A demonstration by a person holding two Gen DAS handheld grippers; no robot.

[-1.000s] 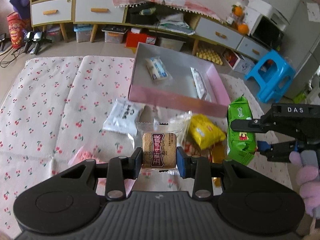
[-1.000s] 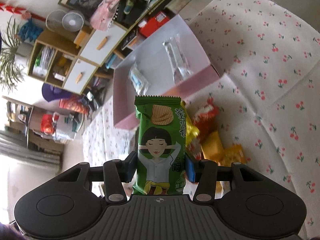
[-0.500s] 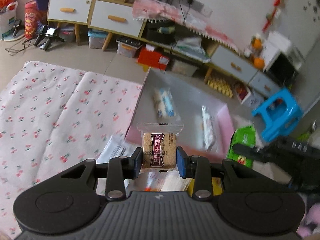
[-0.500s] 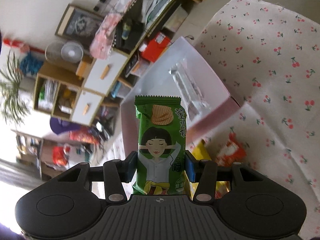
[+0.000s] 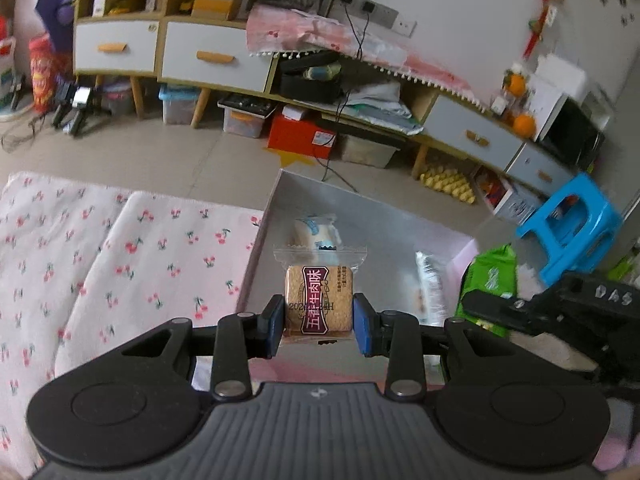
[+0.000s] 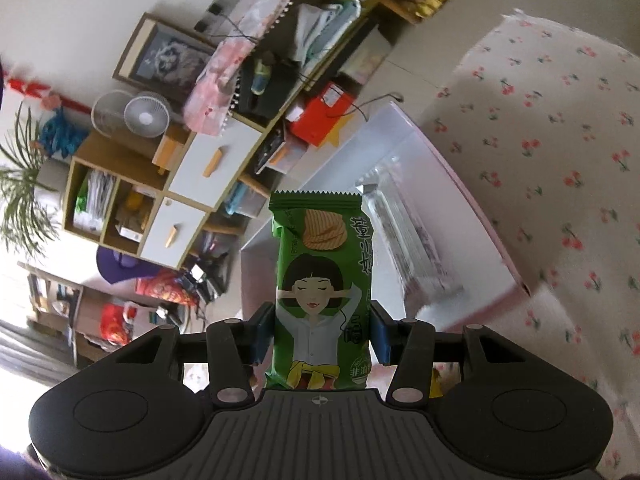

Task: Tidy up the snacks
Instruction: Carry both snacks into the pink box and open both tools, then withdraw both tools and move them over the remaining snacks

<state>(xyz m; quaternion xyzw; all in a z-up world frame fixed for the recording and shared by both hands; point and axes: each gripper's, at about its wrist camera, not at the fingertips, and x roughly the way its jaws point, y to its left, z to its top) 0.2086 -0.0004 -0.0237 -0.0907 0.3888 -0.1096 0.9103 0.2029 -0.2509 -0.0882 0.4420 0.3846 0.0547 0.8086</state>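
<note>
Two grippers each clamp a snack: the left gripper point(image 5: 319, 325) pinches a clear-wrapped biscuit point(image 5: 319, 299) between its blue pads, and the right gripper point(image 6: 319, 334) squeezes an upright green snack packet point(image 6: 322, 280). Both hang above the near end of the pink box point(image 5: 256, 256), which holds a white packet point(image 5: 316, 229) and a silvery packet point(image 6: 404, 236). Cherry-print cloth point(image 5: 132, 256) lies beside it.

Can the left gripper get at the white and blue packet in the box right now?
Probably not: the left gripper is already clamped on the beef biscuit. The path to the white and blue packet in the pink box looks clear otherwise.
</note>
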